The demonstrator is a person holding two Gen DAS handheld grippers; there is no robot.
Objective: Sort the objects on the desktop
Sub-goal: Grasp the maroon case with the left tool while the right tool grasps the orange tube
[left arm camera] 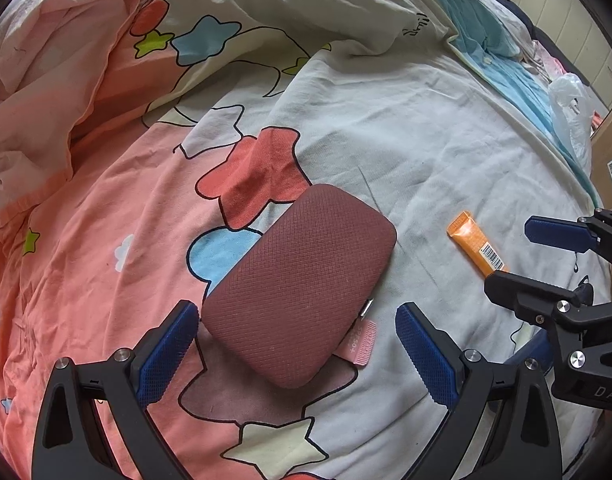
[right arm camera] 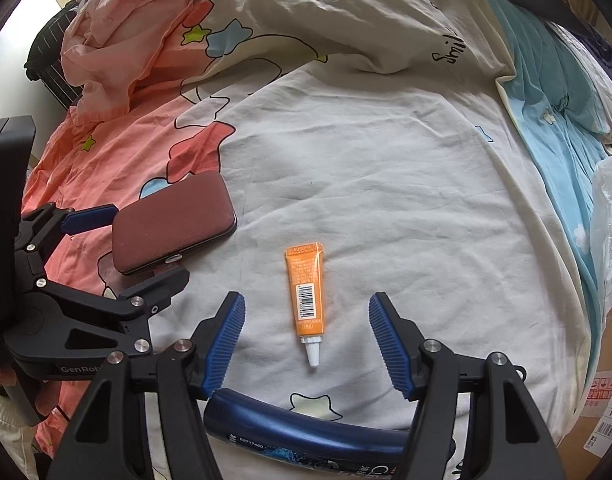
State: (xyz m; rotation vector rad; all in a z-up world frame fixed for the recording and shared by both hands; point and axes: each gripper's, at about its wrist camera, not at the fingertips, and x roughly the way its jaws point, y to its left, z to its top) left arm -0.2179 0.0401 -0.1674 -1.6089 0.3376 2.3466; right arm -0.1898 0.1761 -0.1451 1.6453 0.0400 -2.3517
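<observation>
Closed maroon case (left arm camera: 300, 286) lies between the open left hand-held gripper (left arm camera: 298, 344) fingers.

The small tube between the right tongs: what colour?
Orange tube with white nozzle; clearest in right wrist view.

A textured maroon rounded-rectangular case (left arm camera: 300, 286) lies flat at centre, closed. A small orange plastic tube (right arm camera: 305, 299) lies lower centre, white nozzle downward.

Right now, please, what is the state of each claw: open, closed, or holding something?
Left claw: open, holding nothing; the maroon case lies between its fingers.
Right claw: open, holding nothing; the orange tube lies between its fingers.
</observation>
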